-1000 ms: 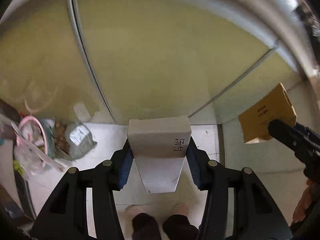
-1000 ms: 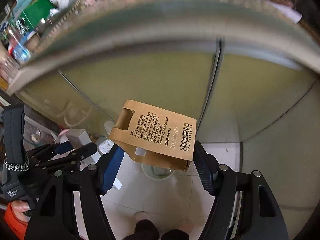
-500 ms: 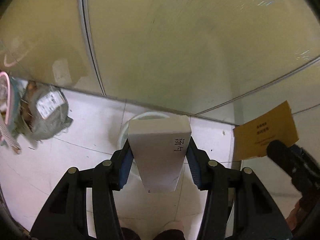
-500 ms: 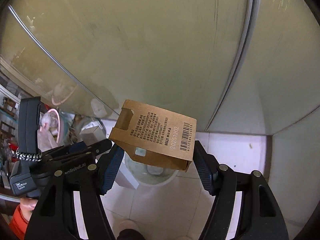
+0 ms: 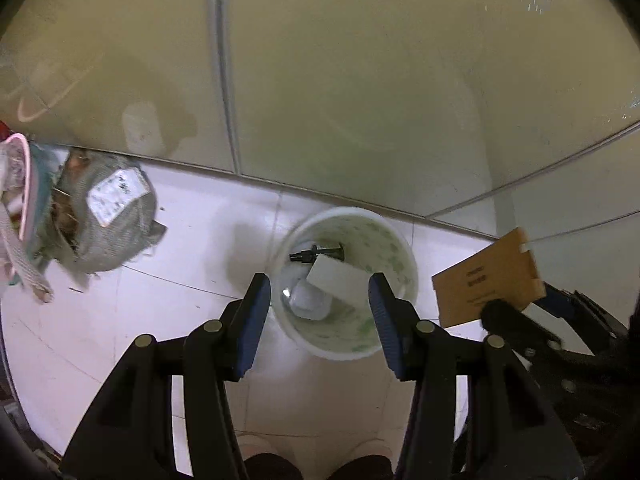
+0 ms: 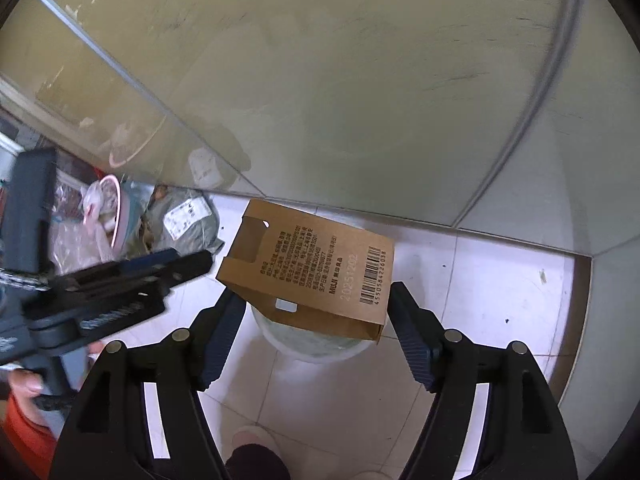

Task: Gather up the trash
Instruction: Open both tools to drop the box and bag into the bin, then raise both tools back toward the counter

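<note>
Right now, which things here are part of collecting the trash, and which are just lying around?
Part of the job:
- bin
- white box in the bin
- pump in the bin
- brown box between the opening right claw
- left claw, open over the bin

Lying about:
- grey bag
- pink basket

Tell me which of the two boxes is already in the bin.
The white box, lying inside the white bin. The brown kraft box is between the right gripper's opening jaws, above it.
</note>
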Motion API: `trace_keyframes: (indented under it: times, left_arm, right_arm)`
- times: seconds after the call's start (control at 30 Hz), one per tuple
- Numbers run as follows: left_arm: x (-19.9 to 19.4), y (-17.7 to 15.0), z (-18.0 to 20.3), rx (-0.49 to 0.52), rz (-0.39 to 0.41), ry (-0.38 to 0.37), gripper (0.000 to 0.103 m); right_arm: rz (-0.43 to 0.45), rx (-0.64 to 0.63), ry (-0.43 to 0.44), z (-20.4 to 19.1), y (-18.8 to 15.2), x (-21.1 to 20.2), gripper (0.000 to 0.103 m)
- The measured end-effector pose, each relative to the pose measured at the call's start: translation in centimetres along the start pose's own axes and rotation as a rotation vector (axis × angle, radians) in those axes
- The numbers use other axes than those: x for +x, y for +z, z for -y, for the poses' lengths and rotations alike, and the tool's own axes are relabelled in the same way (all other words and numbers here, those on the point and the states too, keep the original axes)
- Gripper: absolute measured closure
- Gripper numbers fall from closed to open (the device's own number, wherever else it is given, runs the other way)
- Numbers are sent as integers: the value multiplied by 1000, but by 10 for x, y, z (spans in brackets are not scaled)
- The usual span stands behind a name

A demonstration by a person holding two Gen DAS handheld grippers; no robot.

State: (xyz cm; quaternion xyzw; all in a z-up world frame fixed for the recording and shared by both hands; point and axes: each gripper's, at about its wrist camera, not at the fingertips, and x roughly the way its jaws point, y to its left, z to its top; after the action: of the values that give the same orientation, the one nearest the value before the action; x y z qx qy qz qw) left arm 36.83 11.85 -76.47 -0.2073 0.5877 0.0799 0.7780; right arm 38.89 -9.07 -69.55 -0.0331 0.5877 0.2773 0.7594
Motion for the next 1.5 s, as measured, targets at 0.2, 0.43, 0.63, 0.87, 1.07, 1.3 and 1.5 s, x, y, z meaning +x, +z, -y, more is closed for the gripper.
trace_keyframes:
  times: [0.2, 0.43, 0.63, 0.87, 1.07, 1.3, 1.5]
  left_arm:
    - [-27, -1, -8, -10, 32, 22, 53]
    - [-76, 0, 6, 14, 37, 23, 53]
    - [-148, 4, 26, 42, 46, 18, 53]
    - [-268, 20, 60, 95, 98, -4, 53]
    - [-387, 32, 86, 142, 189, -29, 53]
    - [-515, 40, 105, 220, 325, -35, 52]
    - [-604, 45, 110, 271, 438, -29, 51]
  right_arm:
    - [-37, -41, -36, -6, 4, 5, 32]
    - [-43, -79, -67, -15, 6, -15, 32]
    - [-10, -71, -60, -35, 21, -77, 32]
    - [78, -90, -107, -70, 46, -192, 32]
    - [186, -77, -131, -103, 66, -309, 32]
    - [337, -64, -176, -141, 74, -434, 32]
    - [448, -24, -247, -166, 79, -515, 32]
